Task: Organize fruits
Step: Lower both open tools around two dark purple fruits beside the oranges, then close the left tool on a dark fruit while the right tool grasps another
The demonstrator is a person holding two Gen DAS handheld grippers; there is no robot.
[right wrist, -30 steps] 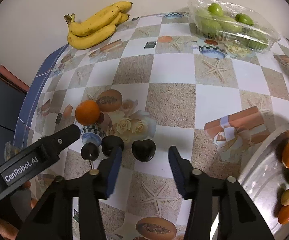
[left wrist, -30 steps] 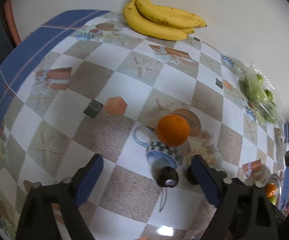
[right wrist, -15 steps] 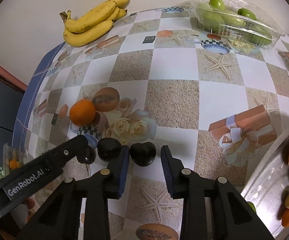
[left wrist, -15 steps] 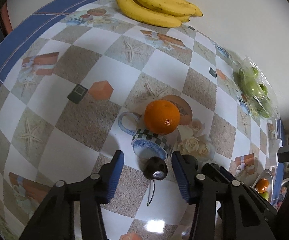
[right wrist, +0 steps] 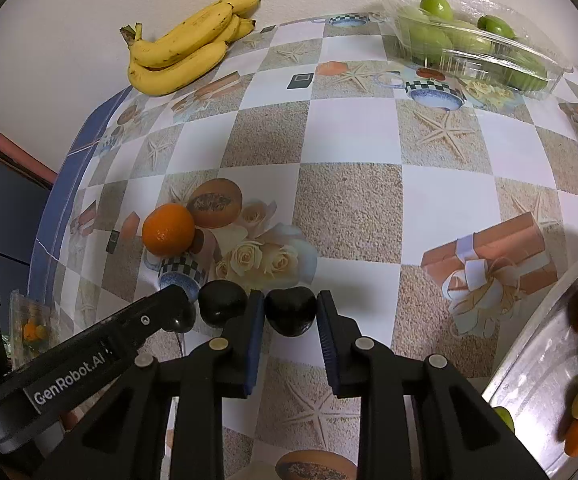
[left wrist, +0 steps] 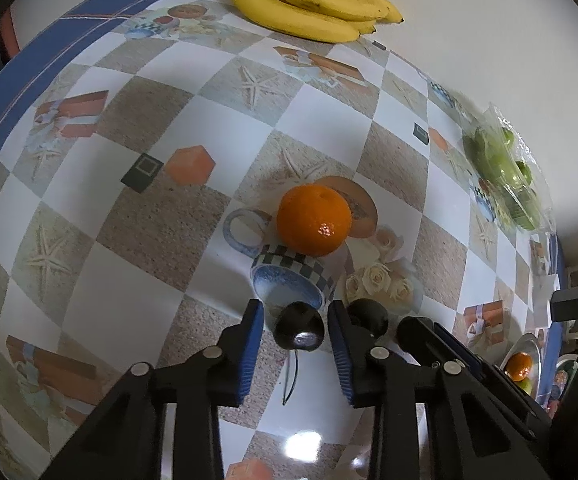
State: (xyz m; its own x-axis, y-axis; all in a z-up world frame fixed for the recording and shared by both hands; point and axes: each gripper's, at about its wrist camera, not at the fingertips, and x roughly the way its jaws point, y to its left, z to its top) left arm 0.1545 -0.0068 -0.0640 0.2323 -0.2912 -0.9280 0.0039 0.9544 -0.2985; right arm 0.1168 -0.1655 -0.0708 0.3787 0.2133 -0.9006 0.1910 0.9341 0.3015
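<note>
Three dark cherries lie in a row on the patterned tablecloth. My left gripper [left wrist: 295,322] has its blue pads on either side of the leftmost cherry [left wrist: 299,327], with small gaps showing; its stem trails toward me. My right gripper [right wrist: 291,314] has its pads closed against the rightmost cherry [right wrist: 291,310]. The middle cherry [right wrist: 222,303] lies free between the two grippers. An orange [left wrist: 313,219] sits just beyond the cherries. A metal plate [right wrist: 537,364] at the right holds several small orange and green fruits.
A bunch of bananas [right wrist: 187,46] lies at the far edge by the wall. A clear plastic tray of green fruits [right wrist: 473,36] sits at the far right. The blue table border [left wrist: 17,68] runs along the left.
Both grippers moved forward and down onto the cherries and narrowed. The left pads now bracket the leftmost cherry; the right pads closed on the rightmost one.
</note>
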